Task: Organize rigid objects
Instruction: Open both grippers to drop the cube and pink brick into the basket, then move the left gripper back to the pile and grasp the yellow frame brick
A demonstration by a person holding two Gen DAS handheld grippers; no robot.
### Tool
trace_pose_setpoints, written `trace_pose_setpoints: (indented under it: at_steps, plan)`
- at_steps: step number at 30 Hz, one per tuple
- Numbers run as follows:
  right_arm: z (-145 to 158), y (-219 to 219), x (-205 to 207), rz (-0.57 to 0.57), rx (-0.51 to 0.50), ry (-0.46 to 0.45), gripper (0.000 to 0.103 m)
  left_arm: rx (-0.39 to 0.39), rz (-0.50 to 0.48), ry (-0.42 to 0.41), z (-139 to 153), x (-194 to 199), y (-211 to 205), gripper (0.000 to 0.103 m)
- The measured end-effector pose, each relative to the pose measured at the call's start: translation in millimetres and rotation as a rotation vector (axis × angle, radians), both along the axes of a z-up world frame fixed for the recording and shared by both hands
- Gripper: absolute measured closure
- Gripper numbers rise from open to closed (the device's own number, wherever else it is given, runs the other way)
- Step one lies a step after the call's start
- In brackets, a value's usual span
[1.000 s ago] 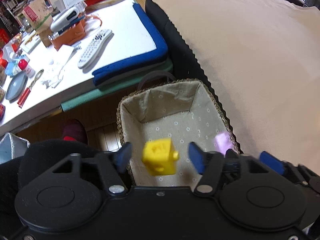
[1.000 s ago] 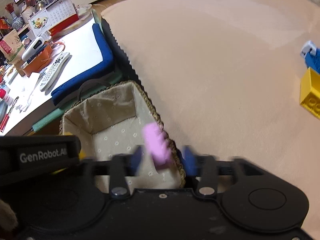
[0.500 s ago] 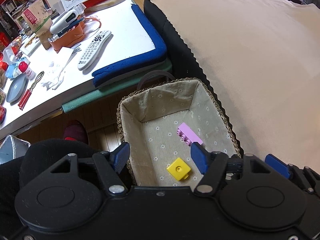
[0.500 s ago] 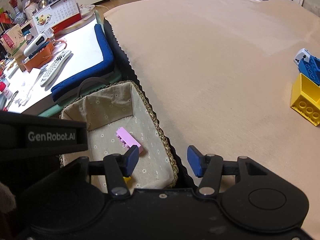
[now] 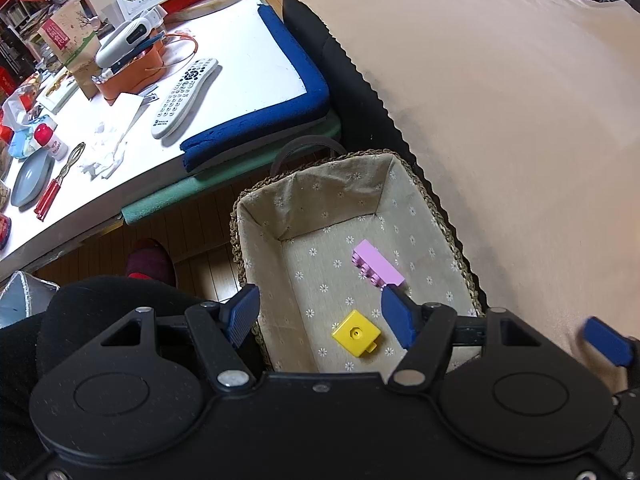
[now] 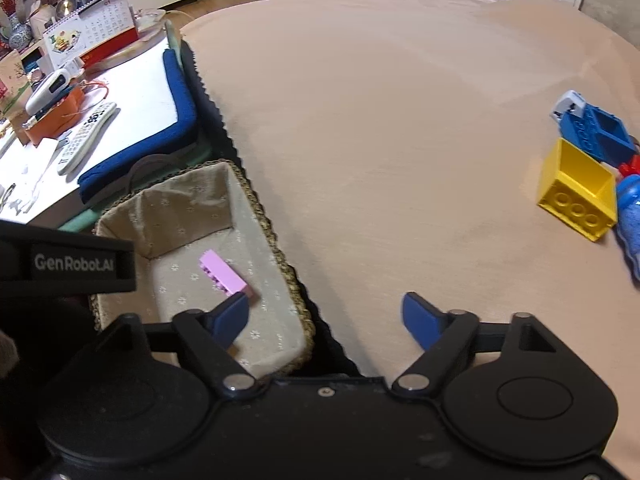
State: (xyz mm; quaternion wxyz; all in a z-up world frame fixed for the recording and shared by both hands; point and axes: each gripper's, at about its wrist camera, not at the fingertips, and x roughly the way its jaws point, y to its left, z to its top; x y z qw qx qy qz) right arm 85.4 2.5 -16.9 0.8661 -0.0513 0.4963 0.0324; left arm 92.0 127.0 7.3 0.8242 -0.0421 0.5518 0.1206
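A woven basket (image 5: 448,220) with a flowered cloth lining sits beside the beige-covered surface; it also shows in the right wrist view (image 6: 276,252). A pink brick (image 5: 378,266) and a small yellow brick (image 5: 356,333) lie on its floor; the pink brick (image 6: 224,274) shows in the right wrist view too. My left gripper (image 5: 320,316) is open and empty above the basket's near end. My right gripper (image 6: 326,316) is open and empty over the basket's right rim. A yellow block (image 6: 576,196) and a blue block (image 6: 596,132) lie far right on the beige cover.
A white low table (image 5: 248,68) to the left holds a remote (image 5: 184,98), an orange case (image 5: 132,76), a calendar and small clutter. Blue and green mats (image 5: 256,136) hang off its edge. The beige cover (image 6: 380,120) spreads wide to the right.
The yellow and pink bricks fell from my grippers into the basket and now lie still. My right gripper has opened wider and swung right, over the basket's rim.
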Motion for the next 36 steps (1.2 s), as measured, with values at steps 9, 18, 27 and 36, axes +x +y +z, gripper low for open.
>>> trace_pose_setpoints:
  at_steps: [9, 18, 27, 36]
  plan:
    - [16.2, -23.4, -12.4, -0.042, -0.008, -0.053, 0.004, 0.009, -0.049, -0.026, 4.2, -2.6, -7.6, 0.040]
    - [40.4, -83.6, -19.9, -0.168, -0.011, -0.137, 0.003, 0.031, -0.176, -0.075, 10.1, -5.9, -32.9, 0.031]
    - [59.0, -177.7, -19.0, -0.366, -0.067, -0.222, 0.004, 0.000, -0.268, -0.101, 11.1, -6.6, -60.0, 0.031]
    - [66.8, -271.1, -22.1, -0.511, -0.033, -0.256, 0.004, -0.073, -0.370, -0.133, 17.9, 3.6, -115.0, 0.030]
